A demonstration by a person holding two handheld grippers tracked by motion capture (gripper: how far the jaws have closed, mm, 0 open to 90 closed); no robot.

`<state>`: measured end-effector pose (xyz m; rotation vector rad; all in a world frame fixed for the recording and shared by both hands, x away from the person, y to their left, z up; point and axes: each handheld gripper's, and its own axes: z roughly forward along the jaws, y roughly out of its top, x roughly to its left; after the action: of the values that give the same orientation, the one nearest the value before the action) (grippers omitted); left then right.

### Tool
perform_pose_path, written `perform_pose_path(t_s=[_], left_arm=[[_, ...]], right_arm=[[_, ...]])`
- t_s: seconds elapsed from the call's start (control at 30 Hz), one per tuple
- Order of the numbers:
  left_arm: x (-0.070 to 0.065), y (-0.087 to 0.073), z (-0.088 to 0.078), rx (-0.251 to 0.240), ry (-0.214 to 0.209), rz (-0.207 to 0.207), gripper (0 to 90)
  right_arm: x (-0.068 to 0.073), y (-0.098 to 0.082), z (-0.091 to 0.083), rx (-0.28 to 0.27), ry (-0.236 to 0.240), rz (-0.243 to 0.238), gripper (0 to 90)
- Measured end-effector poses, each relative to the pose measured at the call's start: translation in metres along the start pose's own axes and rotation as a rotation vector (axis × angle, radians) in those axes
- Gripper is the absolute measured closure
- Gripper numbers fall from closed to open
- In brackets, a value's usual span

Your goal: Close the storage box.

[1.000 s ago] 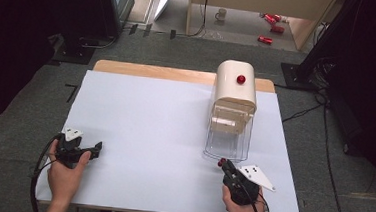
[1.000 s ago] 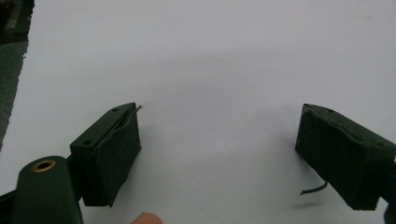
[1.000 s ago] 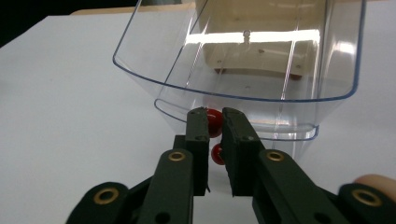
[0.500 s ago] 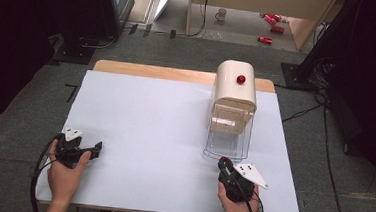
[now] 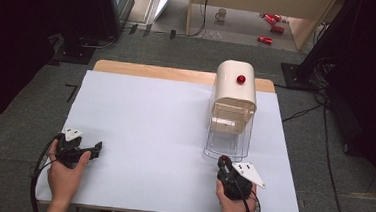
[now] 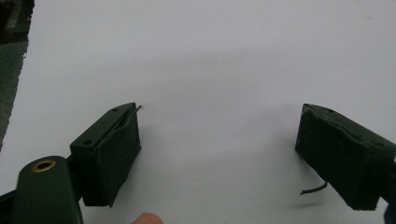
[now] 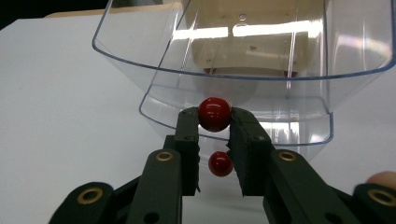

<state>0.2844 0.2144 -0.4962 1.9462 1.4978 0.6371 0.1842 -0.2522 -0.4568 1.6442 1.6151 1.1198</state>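
A small red ball (image 7: 214, 113) was held clenched at the tips of the right gripper (image 7: 214, 122), with the open mouth of the clear tray (image 7: 243, 70) of the cream dispenser (image 5: 235, 87) lying just beyond at twelve o'clock, while the left gripper (image 6: 218, 154) was kept released and empty, well apart at nine o'clock.

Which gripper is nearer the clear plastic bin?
Right. The right gripper sits at the front rim of the clear plastic bin, clamping a red ball; the left gripper rests far across the table.
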Motion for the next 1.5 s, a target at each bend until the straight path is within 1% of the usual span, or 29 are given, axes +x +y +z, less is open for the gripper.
perform_pose_path(t_s=[0.23,0.43,0.63,0.73,0.87,1.03,1.13,1.17,1.23,1.3,1.37,1.4,1.5], left_arm=[[0.000,0.000,0.000,-0.001,0.001,-0.001,13.8],[0.000,0.000,0.000,0.000,0.000,0.000,13.8],[0.000,0.000,0.000,0.000,0.000,-0.001,13.8],[0.000,0.000,0.000,0.001,0.000,0.000,13.8],[0.000,0.000,0.000,0.001,0.000,0.000,13.8],[0.000,0.000,0.000,0.001,-0.001,0.000,13.8],[0.000,0.000,0.000,0.001,-0.001,-0.001,13.8],[0.000,0.000,0.000,0.001,-0.001,-0.001,13.8],[0.000,0.000,0.000,0.001,-0.001,0.000,13.8],[0.000,0.000,0.000,0.001,-0.001,0.000,13.8],[0.000,0.000,0.000,0.000,-0.001,0.000,13.8],[0.000,0.000,0.000,0.000,-0.001,0.000,13.8],[0.000,0.000,0.000,0.001,-0.001,0.000,13.8]], right_arm=[[-0.001,0.003,-0.004,-0.013,-0.001,0.006,75.3],[-0.002,0.012,-0.009,-0.035,-0.007,0.001,75.3],[-0.002,0.025,-0.011,-0.053,-0.011,-0.007,75.3],[-0.003,0.032,-0.010,-0.054,-0.011,0.004,75.2],[-0.006,0.040,-0.006,-0.049,-0.009,0.011,75.2],[-0.008,0.054,0.001,-0.054,-0.012,0.000,75.2],[-0.011,0.062,0.006,-0.056,-0.011,0.003,75.1],[-0.011,0.064,0.008,-0.054,-0.015,-0.007,75.1],[-0.011,0.068,0.013,-0.047,-0.018,-0.009,75.1],[-0.012,0.069,0.016,-0.045,-0.015,-0.009,75.1],[-0.015,0.075,0.023,-0.042,-0.010,0.000,75.1],[-0.015,0.075,0.023,-0.042,-0.010,0.000,75.1],[-0.017,0.082,0.034,-0.036,-0.009,0.001,75.1]])
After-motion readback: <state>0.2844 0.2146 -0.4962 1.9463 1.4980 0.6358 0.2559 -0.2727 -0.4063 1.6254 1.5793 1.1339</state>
